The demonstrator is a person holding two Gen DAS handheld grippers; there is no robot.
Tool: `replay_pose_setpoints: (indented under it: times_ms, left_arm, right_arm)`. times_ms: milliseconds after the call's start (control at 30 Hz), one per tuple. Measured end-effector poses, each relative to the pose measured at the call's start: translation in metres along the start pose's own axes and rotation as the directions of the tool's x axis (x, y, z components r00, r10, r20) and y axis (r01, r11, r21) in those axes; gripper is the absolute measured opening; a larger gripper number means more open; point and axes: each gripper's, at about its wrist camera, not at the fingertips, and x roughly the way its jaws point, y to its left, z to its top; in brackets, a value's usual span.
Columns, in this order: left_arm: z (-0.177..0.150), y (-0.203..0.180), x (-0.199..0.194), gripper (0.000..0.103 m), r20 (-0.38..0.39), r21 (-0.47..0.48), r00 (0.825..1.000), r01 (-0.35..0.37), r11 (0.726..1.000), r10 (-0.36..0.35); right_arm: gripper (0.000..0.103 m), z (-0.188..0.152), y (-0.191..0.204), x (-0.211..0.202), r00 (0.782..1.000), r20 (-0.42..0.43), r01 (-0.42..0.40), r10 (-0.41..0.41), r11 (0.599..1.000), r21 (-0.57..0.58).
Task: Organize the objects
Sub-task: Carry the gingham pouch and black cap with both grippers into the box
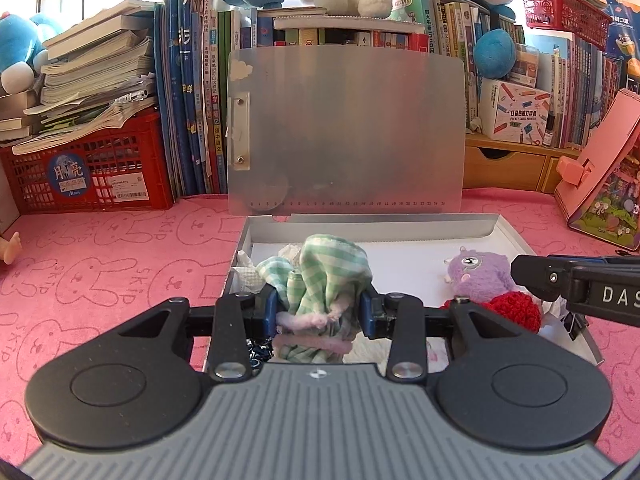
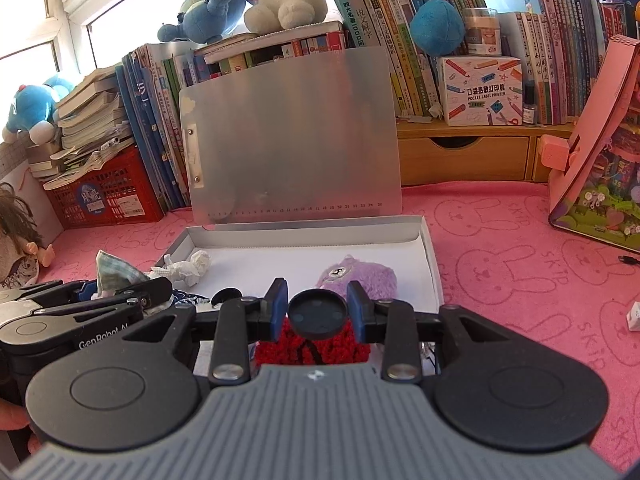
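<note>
Over the shallow white cardboard box (image 1: 504, 236), the left gripper (image 1: 320, 312) has its jaws clamped on a crumpled green-checked cloth (image 1: 332, 268), while the right gripper (image 2: 318, 312) grips a round black disc (image 2: 318, 314).

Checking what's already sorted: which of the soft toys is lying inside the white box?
The purple plush toy, lying on the floor of the white box beside a red knitted item. The blue and white plush toys sit up on the books, outside it.
</note>
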Motion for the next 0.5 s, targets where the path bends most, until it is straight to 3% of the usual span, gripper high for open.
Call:
replay_pose_setpoints:
  times_ms: [500]
  left_arm:
    - [0.005, -0.001, 0.052, 0.043, -0.048, 0.009, 0.999, -0.012, 1.000, 0.013]
  right_arm:
    - [0.037, 0.012, -0.002, 0.054, 0.997, -0.062, -0.038, 0.042, 0.998, 0.052]
